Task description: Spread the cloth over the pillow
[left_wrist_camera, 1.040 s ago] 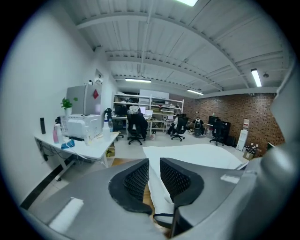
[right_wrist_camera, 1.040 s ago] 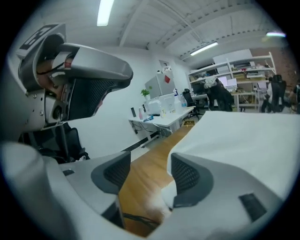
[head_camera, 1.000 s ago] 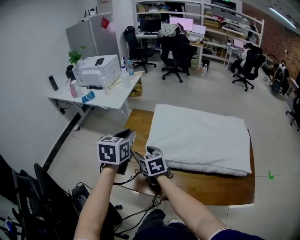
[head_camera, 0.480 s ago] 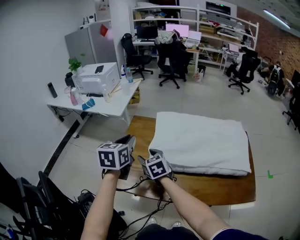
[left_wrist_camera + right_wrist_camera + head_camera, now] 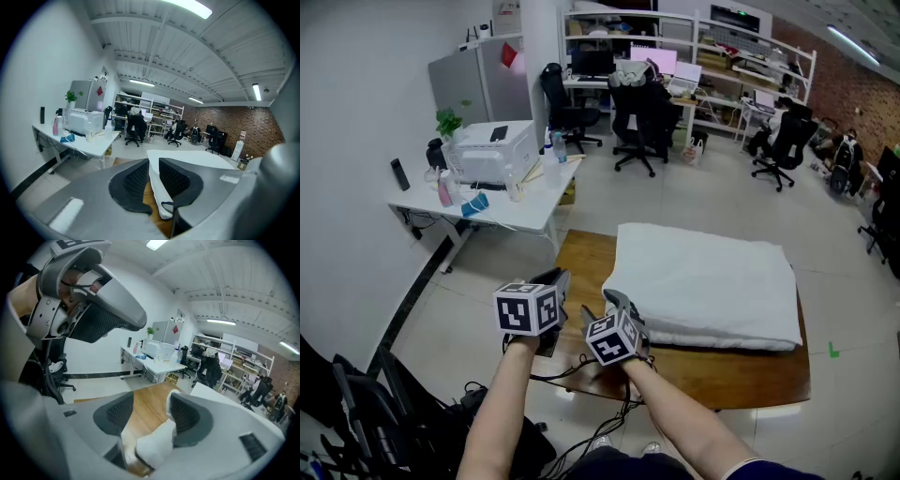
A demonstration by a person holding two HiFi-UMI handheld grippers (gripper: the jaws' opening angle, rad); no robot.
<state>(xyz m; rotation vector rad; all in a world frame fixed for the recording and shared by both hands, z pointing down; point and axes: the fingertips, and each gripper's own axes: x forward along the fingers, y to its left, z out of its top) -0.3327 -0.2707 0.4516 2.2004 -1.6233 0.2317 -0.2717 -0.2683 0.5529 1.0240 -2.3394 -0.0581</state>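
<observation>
Room: an open office with white shelving (image 5: 694,37) along the far wall and a brick wall on the right.
Wooden platform (image 5: 722,375): low on the tiled floor in the middle of the room, with bare wood showing along its near and left sides.
Cloth (image 5: 703,277): white, lying flat over most of the platform with barely a wrinkle. Its near-left corner is by the right gripper.
Pillow (image 5: 722,335): a thick white slab under the cloth, its soft edge showing along the front. I cannot tell where cloth ends and pillow begins.
Desk (image 5: 530,202): white, standing against the left wall, well apart from the platform.
Office chairs (image 5: 642,117): black, grouped by the shelving.
Printer (image 5: 487,150): white, on the desk, with a small green plant (image 5: 450,120) behind it.
Left gripper (image 5: 153,165): held over the platform's near-left corner, just beside the other gripper. Its jaws are only a narrow slit apart and grip nothing; the white slab shows beyond the gap.
Right gripper (image 5: 151,399): at the cloth's near-left corner. Its jaws have just been closing and stand wide on a fat white bunch of cloth, which lies against one pad and fills the root of the gap.
Pink bottle (image 5: 446,187): upright on the desk's left end.
</observation>
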